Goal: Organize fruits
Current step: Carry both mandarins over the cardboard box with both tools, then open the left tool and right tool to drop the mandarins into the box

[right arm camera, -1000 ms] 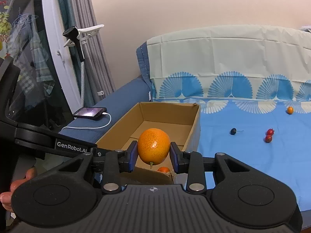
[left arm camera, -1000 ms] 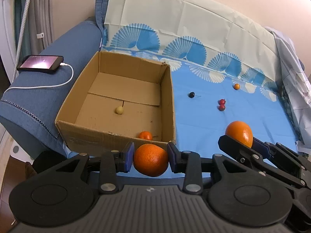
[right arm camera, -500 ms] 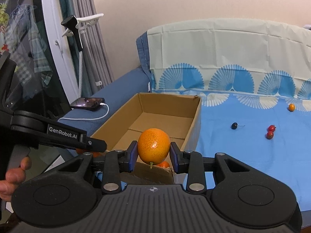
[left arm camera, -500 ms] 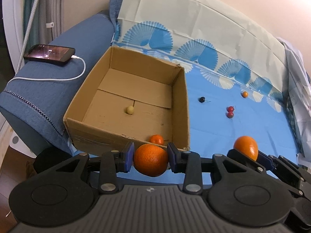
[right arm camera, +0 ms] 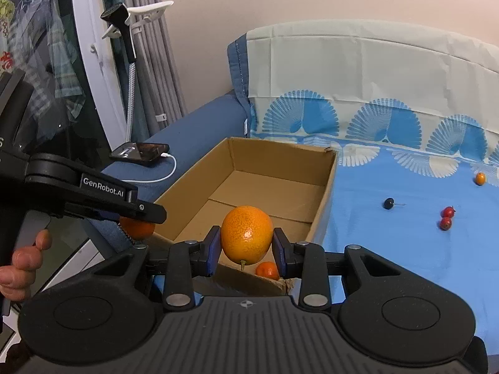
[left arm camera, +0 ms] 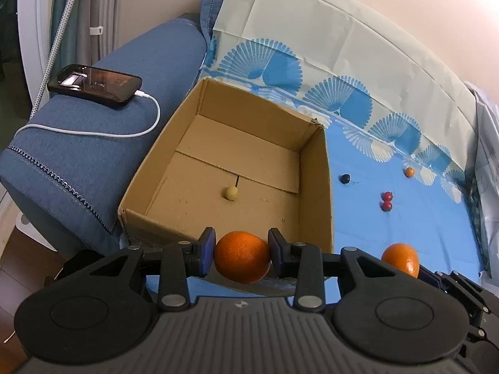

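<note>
My left gripper [left arm camera: 241, 257] is shut on an orange [left arm camera: 242, 261] just above the near wall of an open cardboard box [left arm camera: 315, 168]. My right gripper [right arm camera: 246, 246] is shut on a second orange [right arm camera: 247, 234], held above the box's near right corner [right arm camera: 324, 187]. In the box lie a small pale yellow fruit [left arm camera: 232, 193] and a small orange fruit [right arm camera: 267, 270]. On the blue cloth to the right lie a dark cherry [left arm camera: 345, 178], two red cherries [left arm camera: 387, 201] and a small orange fruit [left arm camera: 409, 172].
A phone [left arm camera: 95, 84] on a white cable lies on the sofa's blue armrest [left arm camera: 93, 143] left of the box. The patterned cloth [left arm camera: 389, 233] covers the sofa seat and back. A phone holder [right arm camera: 137, 15] and curtain stand at far left.
Both grippers have moved forward and to the left with their oranges, towards the box. The left gripper's orange now sits over the box's near wall. The fruits on the cloth have not moved.
</note>
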`<state>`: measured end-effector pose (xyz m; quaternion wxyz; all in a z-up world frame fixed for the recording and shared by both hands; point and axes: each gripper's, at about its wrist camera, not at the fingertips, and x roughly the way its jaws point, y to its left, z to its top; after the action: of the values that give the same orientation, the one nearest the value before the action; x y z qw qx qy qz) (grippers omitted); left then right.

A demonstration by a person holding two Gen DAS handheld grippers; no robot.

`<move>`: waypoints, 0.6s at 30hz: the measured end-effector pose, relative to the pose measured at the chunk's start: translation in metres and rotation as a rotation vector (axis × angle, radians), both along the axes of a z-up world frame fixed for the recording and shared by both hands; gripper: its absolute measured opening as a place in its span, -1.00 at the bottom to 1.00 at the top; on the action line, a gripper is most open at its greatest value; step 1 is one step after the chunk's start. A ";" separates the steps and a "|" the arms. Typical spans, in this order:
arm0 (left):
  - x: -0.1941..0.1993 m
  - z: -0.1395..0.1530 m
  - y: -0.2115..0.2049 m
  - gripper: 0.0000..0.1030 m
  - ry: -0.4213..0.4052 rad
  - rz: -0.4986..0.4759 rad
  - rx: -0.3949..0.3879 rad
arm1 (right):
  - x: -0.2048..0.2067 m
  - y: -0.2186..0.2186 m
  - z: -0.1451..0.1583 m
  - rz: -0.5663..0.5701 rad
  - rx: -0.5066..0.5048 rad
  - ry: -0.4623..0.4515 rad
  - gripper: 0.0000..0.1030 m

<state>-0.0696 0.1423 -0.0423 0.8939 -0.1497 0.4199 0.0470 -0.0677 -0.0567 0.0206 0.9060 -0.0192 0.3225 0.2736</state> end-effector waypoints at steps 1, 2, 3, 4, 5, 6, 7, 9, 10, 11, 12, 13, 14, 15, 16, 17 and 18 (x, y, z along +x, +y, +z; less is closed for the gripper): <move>0.002 0.000 0.001 -0.21 0.000 -0.001 -0.001 | 0.003 0.002 0.000 0.002 -0.003 0.002 -0.30; 0.004 -0.001 0.002 -0.21 0.000 -0.001 -0.002 | 0.005 0.005 -0.001 0.004 -0.007 0.004 -0.30; 0.007 -0.001 0.003 -0.21 0.002 -0.002 -0.005 | 0.007 0.006 -0.002 0.007 -0.012 0.007 -0.30; 0.009 -0.002 0.004 -0.21 0.004 -0.003 -0.007 | 0.010 0.008 -0.003 0.009 -0.015 0.011 -0.30; 0.011 -0.003 0.005 -0.21 0.005 -0.002 -0.009 | 0.013 0.010 -0.005 0.011 -0.017 0.015 -0.30; 0.014 -0.004 0.006 -0.21 0.006 -0.003 -0.010 | 0.016 0.011 -0.006 0.013 -0.021 0.019 -0.30; 0.017 -0.005 0.007 -0.21 0.008 -0.003 -0.009 | 0.018 0.013 -0.008 0.015 -0.025 0.022 -0.30; 0.023 -0.008 0.009 -0.21 0.013 -0.002 -0.009 | 0.024 0.017 -0.011 0.019 -0.033 0.027 -0.30; 0.025 -0.009 0.010 -0.21 0.016 -0.001 -0.011 | 0.027 0.018 -0.013 0.021 -0.036 0.032 -0.30; 0.029 -0.011 0.011 -0.21 0.020 -0.001 -0.013 | 0.030 0.020 -0.015 0.022 -0.039 0.036 -0.30; 0.033 -0.013 0.012 -0.21 0.024 -0.001 -0.014 | 0.033 0.023 -0.017 0.024 -0.043 0.041 -0.30; 0.036 -0.015 0.013 -0.21 0.027 -0.001 -0.014 | 0.036 0.025 -0.019 0.026 -0.046 0.045 -0.30; 0.040 -0.017 0.014 -0.21 0.032 0.000 -0.014 | 0.039 0.027 -0.021 0.029 -0.049 0.049 -0.30; 0.043 -0.019 0.015 -0.21 0.036 0.001 -0.014 | 0.043 0.030 -0.023 0.032 -0.052 0.053 -0.30; 0.047 -0.022 0.016 -0.21 0.041 0.001 -0.014 | 0.045 0.032 -0.025 0.035 -0.056 0.055 -0.30; 0.052 -0.024 0.018 -0.21 0.046 0.002 -0.013 | 0.049 0.035 -0.028 0.039 -0.060 0.057 -0.30; 0.056 -0.027 0.019 -0.21 0.052 0.003 -0.013 | 0.052 0.037 -0.030 0.041 -0.063 0.061 -0.30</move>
<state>-0.0135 0.1608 -0.0693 0.8816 -0.1550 0.4431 0.0497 -0.0158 -0.0195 -0.0096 0.8888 -0.0462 0.3579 0.2823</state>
